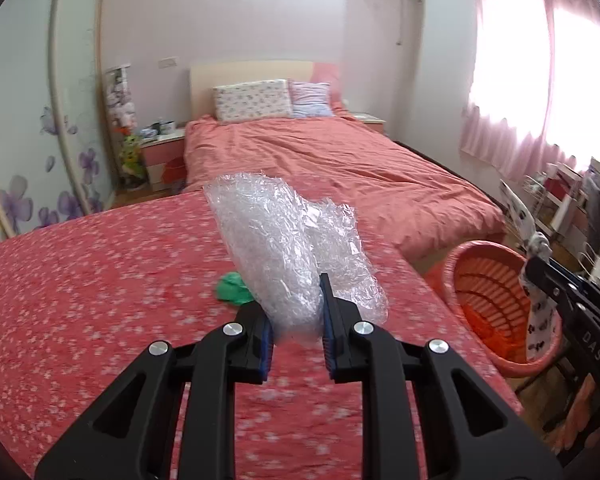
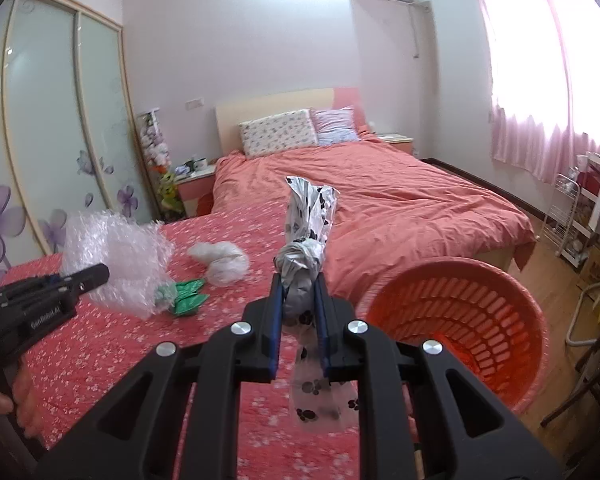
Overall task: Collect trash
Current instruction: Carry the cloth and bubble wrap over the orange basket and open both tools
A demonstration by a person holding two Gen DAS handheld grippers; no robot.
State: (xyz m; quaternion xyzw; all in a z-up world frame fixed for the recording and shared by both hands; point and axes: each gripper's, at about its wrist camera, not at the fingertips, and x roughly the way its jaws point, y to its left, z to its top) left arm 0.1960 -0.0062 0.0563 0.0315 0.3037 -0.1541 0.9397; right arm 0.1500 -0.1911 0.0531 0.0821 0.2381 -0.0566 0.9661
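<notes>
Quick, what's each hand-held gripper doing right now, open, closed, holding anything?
Left hand-held gripper: closed on the bubble wrap.
Right hand-held gripper: closed on the paw-print plastic bag.

Bubble wrap (image 1: 284, 248): clear plastic film, crinkled and glossy. Knotted bag (image 2: 306, 240): thin, shiny plastic printed with black paw marks. Basket (image 2: 472, 320) just right of the table: orange slotted plastic, smooth with a slight sheen. Table cover (image 1: 100, 300): red flowered cloth, matt. Green scrap (image 2: 186, 294) on that cover beside the bubble wrap — creased, looks like paper or foil; cannot tell which. Left gripper (image 1: 298, 316) and right gripper (image 2: 298, 300): matt black plastic bodies, bright metal pins, blue ribbed pads. Floor right of the basket — glossy wood.
</notes>
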